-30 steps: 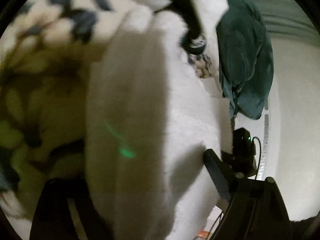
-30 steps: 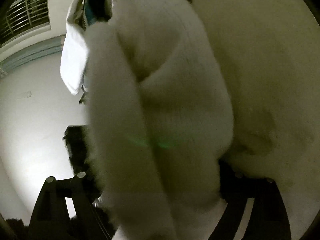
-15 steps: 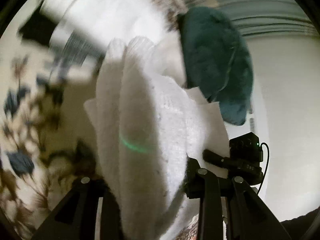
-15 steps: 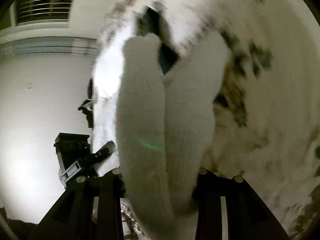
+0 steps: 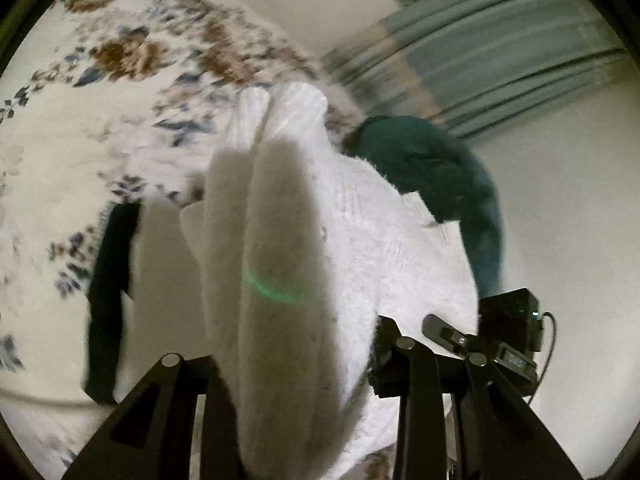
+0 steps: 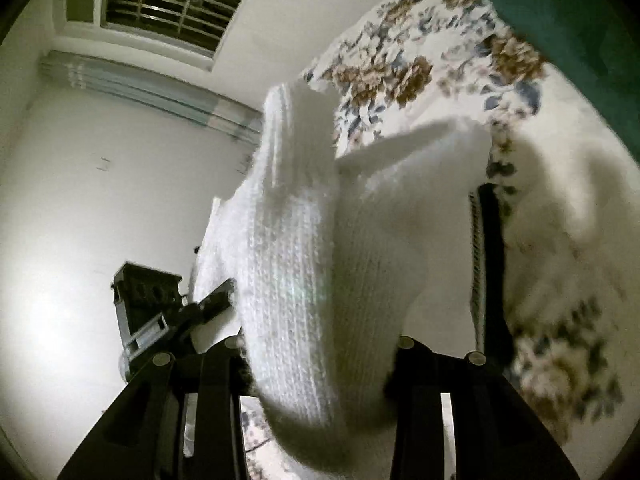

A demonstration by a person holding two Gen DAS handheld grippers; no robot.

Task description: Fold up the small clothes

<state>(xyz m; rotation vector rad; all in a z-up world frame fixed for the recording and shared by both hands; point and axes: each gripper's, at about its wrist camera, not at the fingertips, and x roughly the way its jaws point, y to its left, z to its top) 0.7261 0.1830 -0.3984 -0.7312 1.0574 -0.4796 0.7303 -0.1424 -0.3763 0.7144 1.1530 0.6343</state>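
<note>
Knitwear (image 5: 352, 240) — white, ribbed, bunched in thick folds — clamped between both pairs of jaws

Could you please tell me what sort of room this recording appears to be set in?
Probably a bedroom: a floral bedspread covers a wide soft surface, grey-blue curtains hang beyond it, and a barred window sits high in a plain white wall.

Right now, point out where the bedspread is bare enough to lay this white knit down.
Freest: floral bedspread beyond the held white knit, left of the teal garment. Also past the black strip in the right view. Crowded: around the teal garment and the black strip.
</note>
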